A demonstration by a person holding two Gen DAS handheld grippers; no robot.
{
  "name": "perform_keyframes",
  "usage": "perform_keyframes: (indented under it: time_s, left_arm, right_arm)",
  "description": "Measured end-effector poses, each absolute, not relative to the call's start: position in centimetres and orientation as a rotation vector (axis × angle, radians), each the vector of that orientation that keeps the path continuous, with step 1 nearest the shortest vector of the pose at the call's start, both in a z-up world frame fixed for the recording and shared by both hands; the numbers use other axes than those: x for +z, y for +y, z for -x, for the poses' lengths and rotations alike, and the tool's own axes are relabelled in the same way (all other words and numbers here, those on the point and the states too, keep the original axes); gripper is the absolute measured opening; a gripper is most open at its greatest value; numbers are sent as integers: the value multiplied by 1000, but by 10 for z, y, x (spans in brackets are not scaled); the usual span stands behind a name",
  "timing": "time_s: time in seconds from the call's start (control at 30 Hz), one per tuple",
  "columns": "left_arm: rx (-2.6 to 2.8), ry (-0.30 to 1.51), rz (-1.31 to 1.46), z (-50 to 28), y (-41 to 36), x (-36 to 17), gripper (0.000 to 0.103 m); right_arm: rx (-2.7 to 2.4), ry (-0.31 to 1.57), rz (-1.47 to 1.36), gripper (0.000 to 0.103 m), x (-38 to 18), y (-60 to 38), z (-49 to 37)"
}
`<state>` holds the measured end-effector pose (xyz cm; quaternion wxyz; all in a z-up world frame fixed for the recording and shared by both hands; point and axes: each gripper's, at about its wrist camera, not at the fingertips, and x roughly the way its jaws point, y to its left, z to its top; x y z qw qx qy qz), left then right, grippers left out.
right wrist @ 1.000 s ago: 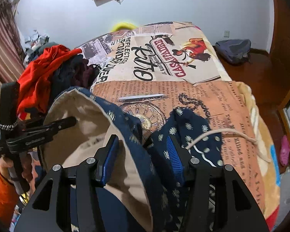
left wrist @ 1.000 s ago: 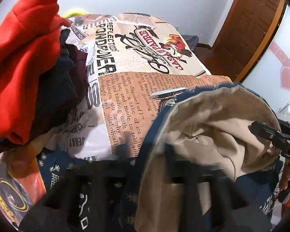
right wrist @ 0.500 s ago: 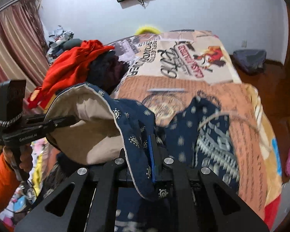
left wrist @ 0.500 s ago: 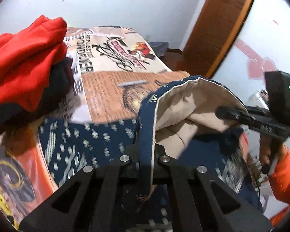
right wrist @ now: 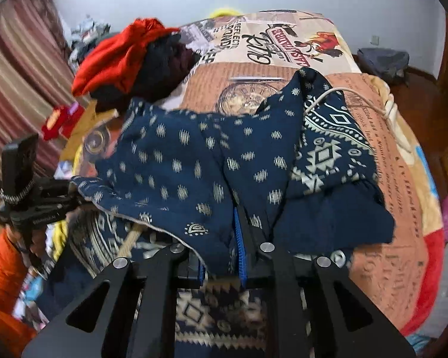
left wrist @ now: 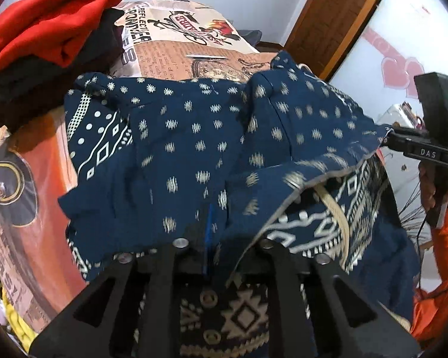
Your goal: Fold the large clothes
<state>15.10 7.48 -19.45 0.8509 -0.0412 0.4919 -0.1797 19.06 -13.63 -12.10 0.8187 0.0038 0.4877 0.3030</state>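
A navy patterned garment with cream dots and a geometric border [left wrist: 194, 137] [right wrist: 194, 161] lies on the printed bedspread [left wrist: 176, 56] [right wrist: 382, 125]. A fold of it is stretched between my two grippers. My left gripper [left wrist: 212, 229] is shut on the fold's near edge. My right gripper [right wrist: 242, 220] is shut on the opposite edge. Each gripper also shows in the other's view, the right [left wrist: 388, 140] and the left [right wrist: 75, 191], pinching the fabric. A cream drawstring [right wrist: 328, 95] trails from the garment.
A pile of red and dark clothes [left wrist: 45, 35] [right wrist: 125, 56] sits on the bed's left side. A wooden door [left wrist: 337, 15] is to the right. A grey bag [right wrist: 385, 59] lies on the floor beyond the bed. Striped curtains [right wrist: 12, 68] hang at left.
The lifted fold, held open with its beige lining showing, has been brought forward and laid down navy side up. Both grippers closed on the fabric about one second ago and remain shut.
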Motion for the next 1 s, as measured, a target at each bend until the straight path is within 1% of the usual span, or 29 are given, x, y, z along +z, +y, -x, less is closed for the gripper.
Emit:
perform_keyframes:
  time_s: [0.03,0.07,0.1,0.13,0.17,0.2,0.4,0.6,0.63,0.67,0.73,0.77,0.87,1.0]
  left_arm:
    - [-373,1035,74,-146,75,-193,24]
    - [-369,1036,66,-143,76,-192,30]
    - [-358,1037,55,-139,78,-191,36]
    - [-336,1035,41,-134,79,-188,49]
    - [-311,1028,29,-131,82,-186,54]
    - [-292,1020,25,-126,87,-183,54]
    - [-198,982,84,-117,125,-159,57]
    - [-115,882,148,-131,160,-126,58]
    - [-112,865,165,-134,166,-121,60]
    - [-98,851,169,-137,171,-117,64]
    - [-48,822,161,-147,179,-113,68]
    - [-39,817,166,-155,183,-115,70]
    - [-40,853,221,-178,192,-132,71]
    - [-53,1013,277,-221,195,-188,71]
  right_arm:
    - [645,1038,14,29,-119,-137,-187]
    - [645,1037,26,33,-118,-138,-185]
    - [644,1034,40,40,-116,-138,-182]
    - [640,1024,58,44,-112,-141,-178]
    - [628,1017,76,46,-110,-142,-176]
    - [613,1015,92,49,-109,-144,-174]
    - [529,1004,47,49,-97,-176,-173]
    - [444,935,-56,50,-78,-205,-192]
    - [435,926,-65,50,-77,-206,-198]
    - [428,919,-70,50,-76,-207,-202]
    - [412,912,-96,51,-78,-208,-216]
    - [412,917,-114,51,-80,-209,-222]
    - [401,949,-172,51,-92,-209,-245]
    - [396,1025,-218,51,-117,-209,-272]
